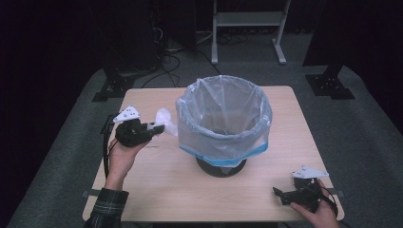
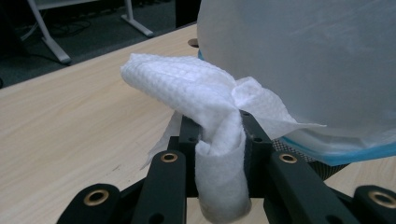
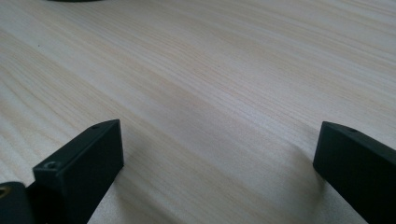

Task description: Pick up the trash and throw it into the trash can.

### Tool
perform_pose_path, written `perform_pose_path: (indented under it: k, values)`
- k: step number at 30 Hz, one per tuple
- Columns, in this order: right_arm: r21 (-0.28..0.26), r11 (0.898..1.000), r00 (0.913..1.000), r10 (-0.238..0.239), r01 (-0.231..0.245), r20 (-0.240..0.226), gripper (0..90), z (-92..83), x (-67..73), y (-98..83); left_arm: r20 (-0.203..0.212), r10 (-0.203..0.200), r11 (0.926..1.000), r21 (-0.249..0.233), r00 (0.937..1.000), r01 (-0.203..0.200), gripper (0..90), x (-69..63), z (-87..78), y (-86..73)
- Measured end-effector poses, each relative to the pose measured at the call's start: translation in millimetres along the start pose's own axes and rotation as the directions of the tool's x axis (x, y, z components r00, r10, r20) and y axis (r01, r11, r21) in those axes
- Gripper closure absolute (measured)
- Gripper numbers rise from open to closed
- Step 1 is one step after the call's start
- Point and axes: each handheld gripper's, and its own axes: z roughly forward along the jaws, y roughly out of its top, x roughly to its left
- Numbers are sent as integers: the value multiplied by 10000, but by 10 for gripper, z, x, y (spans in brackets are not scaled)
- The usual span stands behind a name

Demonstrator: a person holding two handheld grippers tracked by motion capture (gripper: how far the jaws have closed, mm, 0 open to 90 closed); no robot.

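A white paper towel point(image 2: 196, 93) is pinched between the jaws of my left gripper point(image 2: 219, 135), which is shut on it; its loose end sticks out toward the bin. In the high view the left gripper point(image 1: 154, 128) is held above the table just left of the bin, with the paper towel point(image 1: 165, 118) close to the bag's outer side. The bin point(image 1: 223, 114) stands mid-table, lined with a translucent bag with a blue hem point(image 2: 336, 154). My right gripper point(image 1: 280, 194) rests low over the table's near right corner, jaws wide apart with bare wood between them point(image 3: 219, 140).
The light wooden table point(image 1: 157, 185) has bare wood in front of the bin and to both sides. The bin's dark round base point(image 1: 221, 167) shows under the bag. Beyond the table are a white frame's legs point(image 1: 247, 28) and cables on grey floor.
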Motion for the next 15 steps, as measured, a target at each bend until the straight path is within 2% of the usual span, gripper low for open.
perform_pose_path:
  k: [8, 15]
  values:
    - [-2, 10000, 10000, 1, -1, 1, 1, 0, 0, 0, 82, 231, 9995, -217, 9997, -230, 750, -91, -141, 186]
    - [-2, 10000, 10000, 1, -1, 0, 2, 0, 0, 0, 344, 182, 9982, -580, 9992, -162, 750, -122, -247, 292]
